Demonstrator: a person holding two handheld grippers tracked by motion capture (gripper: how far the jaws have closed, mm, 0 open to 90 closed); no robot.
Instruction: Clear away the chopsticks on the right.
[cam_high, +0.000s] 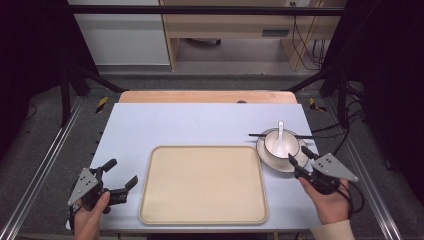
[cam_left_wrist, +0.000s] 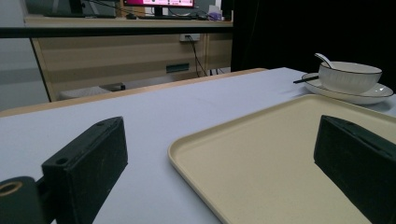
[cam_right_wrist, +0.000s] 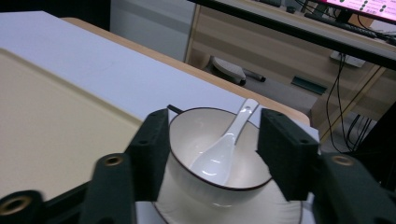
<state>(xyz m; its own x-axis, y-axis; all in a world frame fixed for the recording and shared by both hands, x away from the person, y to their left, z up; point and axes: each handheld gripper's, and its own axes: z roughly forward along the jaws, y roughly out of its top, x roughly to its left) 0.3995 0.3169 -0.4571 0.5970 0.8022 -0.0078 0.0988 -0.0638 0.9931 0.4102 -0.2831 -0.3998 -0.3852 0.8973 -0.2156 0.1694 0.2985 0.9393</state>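
Note:
A white bowl (cam_high: 271, 143) with a dark rim stands on a white saucer (cam_high: 265, 155) at the table's right, and a white spoon (cam_high: 280, 140) lies in it. Black chopsticks (cam_high: 257, 135) lie behind the saucer. My right gripper (cam_high: 299, 155) hovers at the saucer's near right edge, jaws partly apart and gripping nothing. In the right gripper view its jaws (cam_right_wrist: 212, 140) frame the bowl (cam_right_wrist: 196, 135) and spoon (cam_right_wrist: 219, 156) from just short of them. My left gripper (cam_high: 122, 172) rests open at the table's near left corner, beside the beige tray (cam_high: 202, 182). Nothing lies between its jaws (cam_left_wrist: 219, 154).
The beige tray (cam_left_wrist: 280, 154) lies in the near middle of the pale blue table top (cam_high: 200, 125), with nothing on it. Metal rails run along both sides of the table. Beyond the far edge stand a wooden desk (cam_high: 225, 25) and cables.

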